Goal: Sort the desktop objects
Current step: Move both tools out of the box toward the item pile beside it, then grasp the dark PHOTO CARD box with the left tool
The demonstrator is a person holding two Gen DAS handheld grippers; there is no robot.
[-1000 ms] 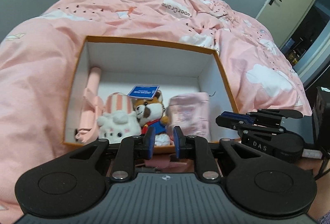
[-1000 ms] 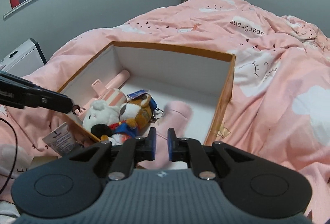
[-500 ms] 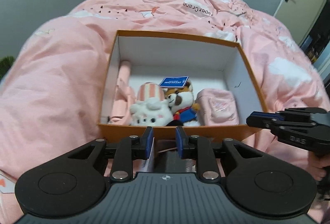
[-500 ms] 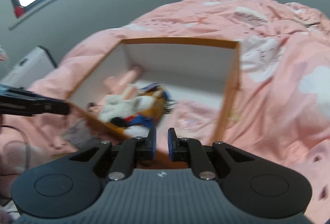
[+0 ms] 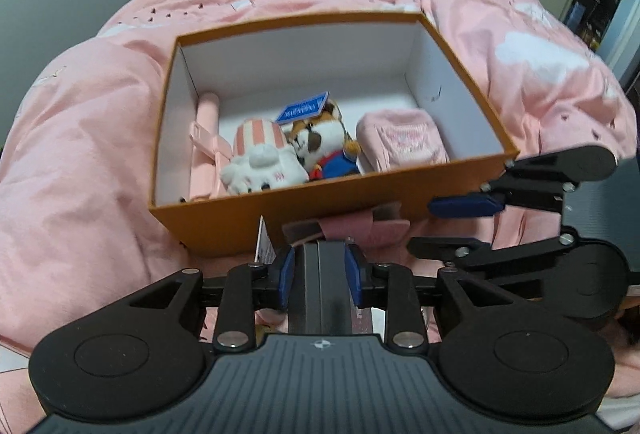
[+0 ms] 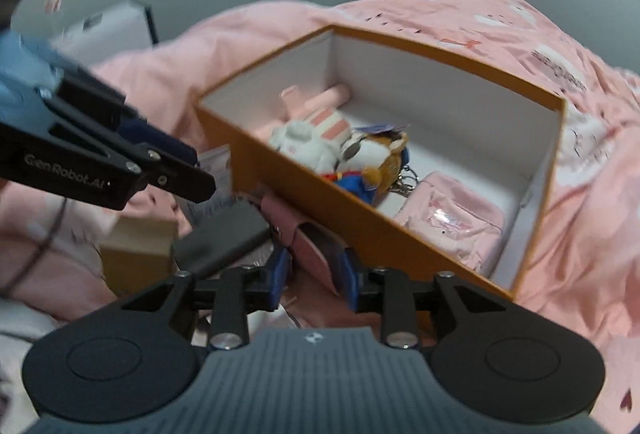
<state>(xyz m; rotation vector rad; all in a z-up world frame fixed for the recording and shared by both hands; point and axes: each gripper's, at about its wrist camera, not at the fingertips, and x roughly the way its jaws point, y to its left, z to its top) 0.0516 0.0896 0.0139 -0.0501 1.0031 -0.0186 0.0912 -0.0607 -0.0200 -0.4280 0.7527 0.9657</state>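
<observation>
Left wrist view: your left gripper [image 5: 320, 276] is opening, a flat dark-grey slab [image 5: 320, 286] running lengthwise between its fingers, just outside the orange cardboard box's [image 5: 280, 214] near wall. Your right gripper [image 6: 314, 280], also opening, straddles a pink pouch [image 6: 308, 250] there, unclamped.

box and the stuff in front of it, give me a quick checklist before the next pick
1. Orange box open at the top, no lid in the way: ok.
2. Free floor space in the box behind the toys: ok, the far half is bare white.
3. Left tool lined up on a target: ok, the dark flat device sits between its opening jaws; whether the pads touch it, cannot tell.
4. Right tool lined up: ok, the pink pouch lies between its opening jaws, outside the box.
5. Tools apart from each other: ok, though close.
6. Right wrist view sharp enough to judge contact: not ok, blurred.
</observation>
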